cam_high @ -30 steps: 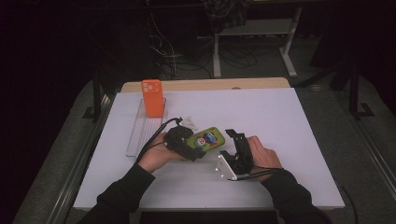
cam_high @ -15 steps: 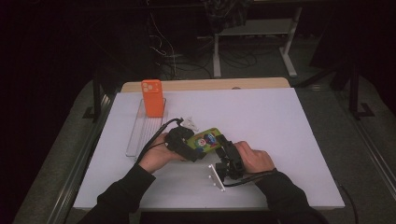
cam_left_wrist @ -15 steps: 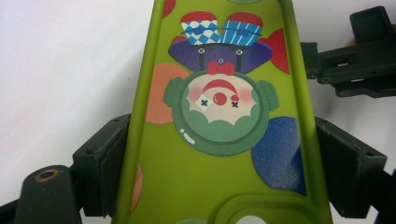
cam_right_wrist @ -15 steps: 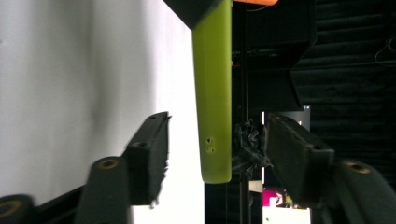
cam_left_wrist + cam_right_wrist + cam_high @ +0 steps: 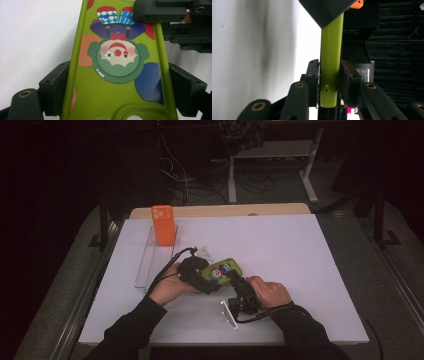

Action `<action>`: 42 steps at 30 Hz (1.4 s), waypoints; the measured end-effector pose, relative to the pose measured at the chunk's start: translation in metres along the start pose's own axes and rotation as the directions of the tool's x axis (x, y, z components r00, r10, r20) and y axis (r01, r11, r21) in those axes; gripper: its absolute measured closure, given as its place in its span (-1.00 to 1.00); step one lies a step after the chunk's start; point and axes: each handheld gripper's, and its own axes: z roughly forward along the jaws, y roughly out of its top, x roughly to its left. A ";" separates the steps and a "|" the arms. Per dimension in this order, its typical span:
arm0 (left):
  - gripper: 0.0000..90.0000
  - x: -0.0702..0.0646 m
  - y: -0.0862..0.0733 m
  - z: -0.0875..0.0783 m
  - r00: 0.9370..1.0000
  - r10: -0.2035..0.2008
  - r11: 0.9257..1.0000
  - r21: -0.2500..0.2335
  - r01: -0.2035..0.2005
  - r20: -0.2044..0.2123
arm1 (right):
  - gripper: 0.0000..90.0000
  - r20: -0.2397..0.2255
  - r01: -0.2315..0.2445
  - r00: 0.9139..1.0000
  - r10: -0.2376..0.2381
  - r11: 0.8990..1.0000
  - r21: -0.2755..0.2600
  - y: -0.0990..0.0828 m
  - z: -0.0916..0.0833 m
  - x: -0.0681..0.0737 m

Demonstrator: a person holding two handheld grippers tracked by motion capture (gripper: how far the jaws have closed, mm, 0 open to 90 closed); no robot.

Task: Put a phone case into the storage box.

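A green phone case [image 5: 224,270] printed with a clown lies low over the white table [image 5: 310,255], held between both grippers. My left gripper [image 5: 207,280] is shut across the case's width; in the left gripper view its jaws press both long edges of the case [image 5: 117,82]. My right gripper [image 5: 235,280] comes in from the right. Its jaws have just been closing and now clamp the thin case [image 5: 332,50] front to back, with the pads [image 5: 345,80] against it. The right gripper's jaw [image 5: 172,12] overlaps the case's far end.
An orange phone [image 5: 163,224] stands upright in a clear slotted rack [image 5: 147,267] at the back left. Small white pieces [image 5: 205,252] lie just behind the left hand. A wooden edge [image 5: 225,211] runs along the table's far side, with dark floor and cables beyond.
The right gripper has moved left and slightly down to the case's end and closed its jaws on it. The left gripper and the case have stayed put.
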 end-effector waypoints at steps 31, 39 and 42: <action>-1.00 0.006 -0.002 -0.015 1.000 0.003 0.997 -0.077 -0.004 -0.002 | 0.68 -0.028 -0.173 0.984 0.177 0.979 0.109 -0.030 0.004 -0.016; -1.00 0.008 -0.002 -0.016 1.000 -0.022 0.994 -0.109 0.020 -0.020 | 0.68 -0.104 -0.462 0.873 0.476 0.877 0.134 -0.046 0.006 -0.035; -1.00 0.009 -0.002 -0.016 1.000 -0.021 0.992 -0.121 0.018 -0.022 | 0.68 -0.130 -0.597 0.777 0.616 0.786 0.159 -0.048 0.006 -0.038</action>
